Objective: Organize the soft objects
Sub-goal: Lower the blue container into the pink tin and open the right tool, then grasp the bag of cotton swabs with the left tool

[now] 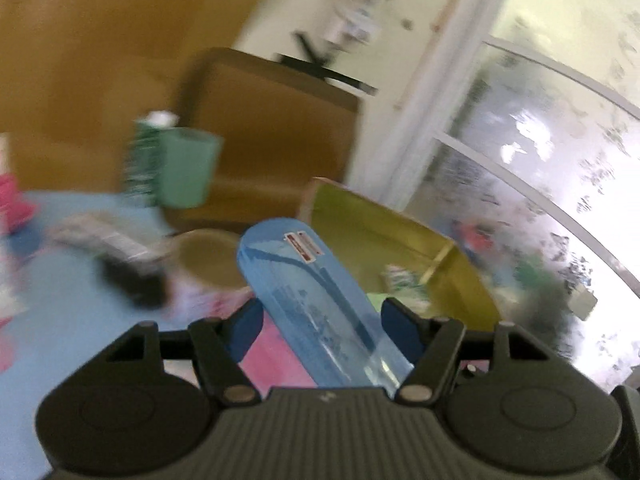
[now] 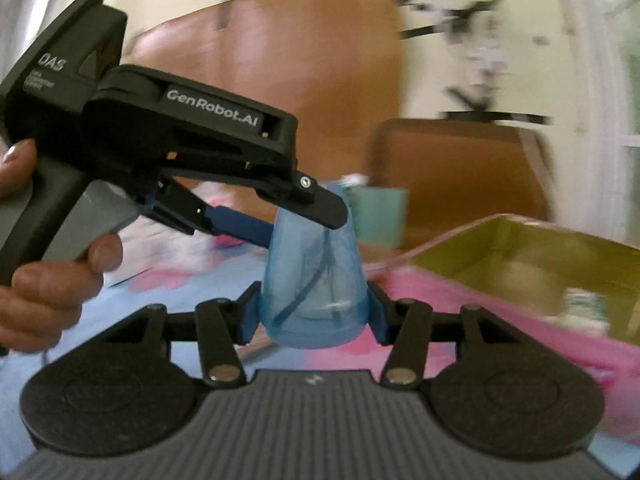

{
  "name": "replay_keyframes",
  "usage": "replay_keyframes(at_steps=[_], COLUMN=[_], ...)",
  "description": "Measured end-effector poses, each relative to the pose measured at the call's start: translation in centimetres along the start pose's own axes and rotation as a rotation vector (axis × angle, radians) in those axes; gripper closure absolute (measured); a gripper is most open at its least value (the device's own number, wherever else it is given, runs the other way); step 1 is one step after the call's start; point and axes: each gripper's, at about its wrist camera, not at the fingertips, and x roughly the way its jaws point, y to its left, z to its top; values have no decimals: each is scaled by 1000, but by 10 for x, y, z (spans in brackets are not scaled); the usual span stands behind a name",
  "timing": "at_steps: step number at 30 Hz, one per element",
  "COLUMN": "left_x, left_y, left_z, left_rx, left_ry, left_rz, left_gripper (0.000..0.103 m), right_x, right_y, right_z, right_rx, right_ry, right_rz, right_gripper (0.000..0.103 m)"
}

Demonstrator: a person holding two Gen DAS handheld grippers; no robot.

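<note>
A translucent blue soft pouch (image 1: 304, 292) is held in the air between both grippers. My left gripper (image 1: 322, 320) is shut on one end of it, and the pouch sticks out forward past the fingers. In the right wrist view my right gripper (image 2: 314, 314) is shut on the lower end of the same pouch (image 2: 314, 280). The left gripper (image 2: 316, 204) comes in from the left and clamps the pouch's top. A hand (image 2: 44, 280) holds the left gripper's handle.
An open box with an olive-green inside (image 1: 384, 240) (image 2: 532, 268) and pink outer wall stands to the right on a blue and pink mat (image 1: 60, 280). A teal bin (image 1: 184, 168), a round tan dish (image 1: 212, 256), scattered items and a brown cabinet (image 1: 276, 128) lie beyond.
</note>
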Motion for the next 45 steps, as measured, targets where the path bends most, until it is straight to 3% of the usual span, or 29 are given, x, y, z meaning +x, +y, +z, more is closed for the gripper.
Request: replay_keyframes(at_steps=[5,11,14,19,22,26,28,33,35,38,42,43,45], left_x=[61,100,86,12,-27,-69,-82,-94,-89,-72,-47,-46,-44], left_y=[-36,-50,-42,6,47,93,111,131,131,126,121,119,119], left_z=[16,15,10,0,-11,-36,-46,-66,-66,-64,-68,-68,-69], left_rx=[50,104,91,28,-46,-137,-194,-252,-240,-213,-179,-167,-174], left_ry=[48,51,45,-76,-109,-107,-90,-59,-45,-15,34,32,57], left_rz=[-38,62,50,73,155,272,274,224,193,156,144,148,107], left_gripper=[37,35,35,28,28,28,28,28,28,28,31,34,55], right_x=[16,66,72,51,39,33,40,60,67,76,88,93,96], right_y=[-45,-68,-74,-71,-66,-42,-23,27,44,66,83,85,91], right_z=[6,6,2,-3,-3,-5,-2,-3,-8,-18,-21,-20,-18], right_rx=[83,111,169,175,192,207,183,99,48,-47,-107,-122,-136], right_ry=[2,49,37,-43,-74,-38,44,231,292,356,358,356,351], right_rz=[-137,-214,-210,-187,-136,79,173,275,292,250,204,199,219], right_gripper=[47,45,42,42,42,40,34,34,30,26,25,27,37])
